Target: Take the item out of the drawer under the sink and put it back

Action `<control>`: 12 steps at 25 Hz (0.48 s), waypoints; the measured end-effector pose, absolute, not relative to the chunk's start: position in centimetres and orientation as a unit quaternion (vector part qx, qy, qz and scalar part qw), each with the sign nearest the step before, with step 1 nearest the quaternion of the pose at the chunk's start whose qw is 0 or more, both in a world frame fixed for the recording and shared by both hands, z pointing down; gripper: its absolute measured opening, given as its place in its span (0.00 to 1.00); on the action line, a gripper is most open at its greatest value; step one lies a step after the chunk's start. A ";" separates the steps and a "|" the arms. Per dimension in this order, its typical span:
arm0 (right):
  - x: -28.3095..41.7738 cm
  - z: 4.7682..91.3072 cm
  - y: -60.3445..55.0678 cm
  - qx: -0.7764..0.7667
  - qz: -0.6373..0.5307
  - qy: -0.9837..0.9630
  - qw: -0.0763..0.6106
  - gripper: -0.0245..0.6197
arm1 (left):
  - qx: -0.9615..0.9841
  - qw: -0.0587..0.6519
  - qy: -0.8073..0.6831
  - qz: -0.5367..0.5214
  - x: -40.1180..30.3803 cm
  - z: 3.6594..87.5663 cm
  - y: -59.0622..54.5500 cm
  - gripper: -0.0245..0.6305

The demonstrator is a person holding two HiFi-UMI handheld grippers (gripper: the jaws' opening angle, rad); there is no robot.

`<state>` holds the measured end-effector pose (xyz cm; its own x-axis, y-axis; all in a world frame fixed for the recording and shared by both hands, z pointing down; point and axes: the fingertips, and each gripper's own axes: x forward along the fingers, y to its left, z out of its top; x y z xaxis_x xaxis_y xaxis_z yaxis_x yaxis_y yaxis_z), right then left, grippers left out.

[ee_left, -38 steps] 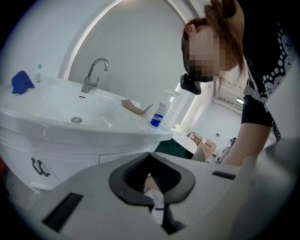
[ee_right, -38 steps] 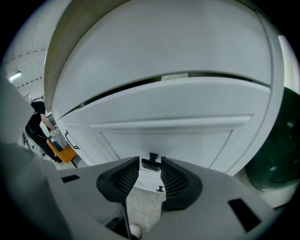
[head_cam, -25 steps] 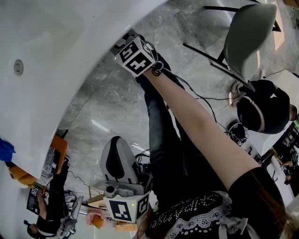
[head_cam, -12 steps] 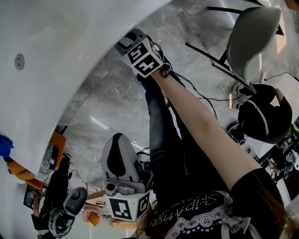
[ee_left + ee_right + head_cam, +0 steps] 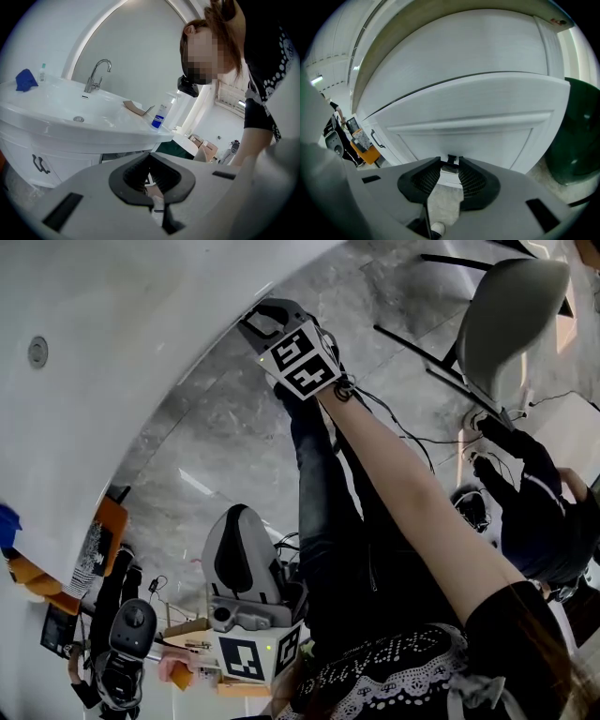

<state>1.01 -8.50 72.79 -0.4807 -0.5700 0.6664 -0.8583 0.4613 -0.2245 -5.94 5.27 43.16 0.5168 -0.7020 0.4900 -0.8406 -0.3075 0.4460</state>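
The drawer [image 5: 461, 133] under the sink [image 5: 96, 133] was closed, so the item inside could not be seen. Its small black handle [image 5: 452, 160] stood between the separated jaws of the right gripper [image 5: 450, 166], not pinched. The left gripper [image 5: 149, 157], well apart from the sink, had its jaws together on nothing.

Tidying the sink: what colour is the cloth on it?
Blue; the cloth shows best in the left gripper view.

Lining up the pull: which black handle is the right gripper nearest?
The small handle just ahead of the right gripper's open jaws; the other handle sits far left.
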 end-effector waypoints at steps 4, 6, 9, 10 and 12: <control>1.3 72.9 -7.8 0.439 0.278 -0.814 0.259 0.24 | 0.801 0.337 -0.484 0.101 -6.1 43.2 5.3 0.04; 1.4 72.9 -7.5 0.439 0.278 -0.814 0.261 0.24 | 0.802 0.336 -0.484 0.100 -6.1 43.1 5.3 0.04; 1.4 72.8 -7.2 0.439 0.279 -0.815 0.256 0.24 | 0.801 0.335 -0.485 0.100 -6.2 43.1 5.3 0.04; 1.5 72.8 -7.1 0.439 0.279 -0.815 0.255 0.24 | 0.801 0.335 -0.485 0.101 -6.2 43.2 5.3 0.04; 1.7 72.9 -6.9 0.440 0.279 -0.815 0.254 0.24 | 0.802 0.334 -0.485 0.101 -6.1 43.2 5.4 0.04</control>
<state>1.66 -6.87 72.88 -0.4845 -0.5753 0.6590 -0.8583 0.4581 -0.2311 -6.11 5.36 43.20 0.5084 -0.7107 0.4862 -0.8456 -0.3051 0.4381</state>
